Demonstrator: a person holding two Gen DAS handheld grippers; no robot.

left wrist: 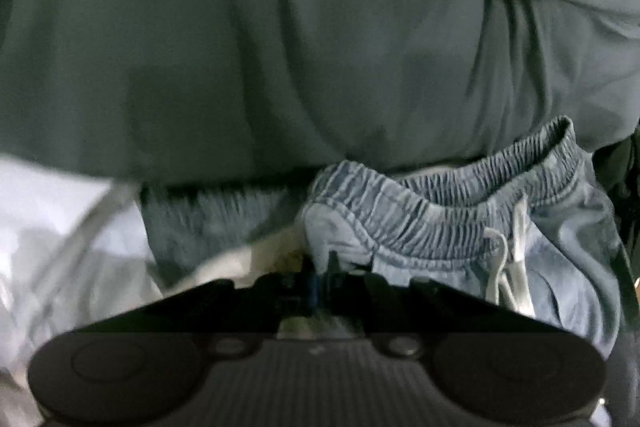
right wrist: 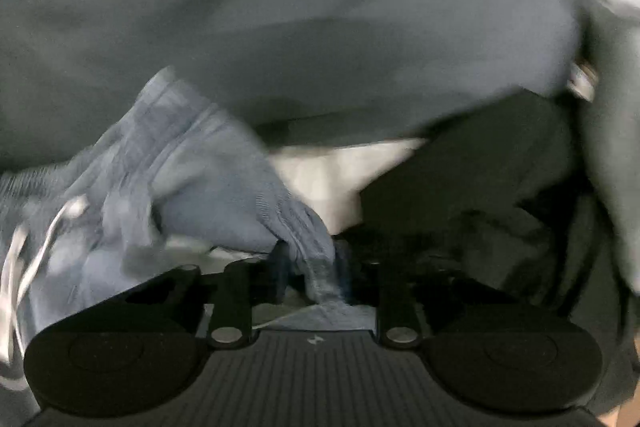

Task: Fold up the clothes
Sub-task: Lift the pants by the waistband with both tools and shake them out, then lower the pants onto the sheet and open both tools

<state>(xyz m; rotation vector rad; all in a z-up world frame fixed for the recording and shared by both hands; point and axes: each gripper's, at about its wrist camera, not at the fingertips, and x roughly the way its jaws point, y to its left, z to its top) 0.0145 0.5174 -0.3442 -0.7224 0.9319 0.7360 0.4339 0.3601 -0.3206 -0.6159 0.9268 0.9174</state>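
A pair of blue denim-look trousers with a ruched elastic waistband [left wrist: 440,219] and a white drawstring [left wrist: 516,267] hangs bunched between my two grippers. In the left wrist view my left gripper [left wrist: 322,269] is shut on the waistband's left end, its fingers pinched tight together. In the right wrist view the same blue cloth [right wrist: 208,195] runs from the left into my right gripper [right wrist: 314,267]. A gathered strip of it sits between the fingers, which are shut on it. The drawstring [right wrist: 24,247] dangles at the far left, blurred.
A person's grey-green top [left wrist: 280,47] fills the upper half of both views, close behind the trousers [right wrist: 320,27]. A white cloth surface [left wrist: 48,211] lies below at the left, seen again as a white patch [right wrist: 340,171]. A dark bulky shape [right wrist: 480,187] sits at the right.
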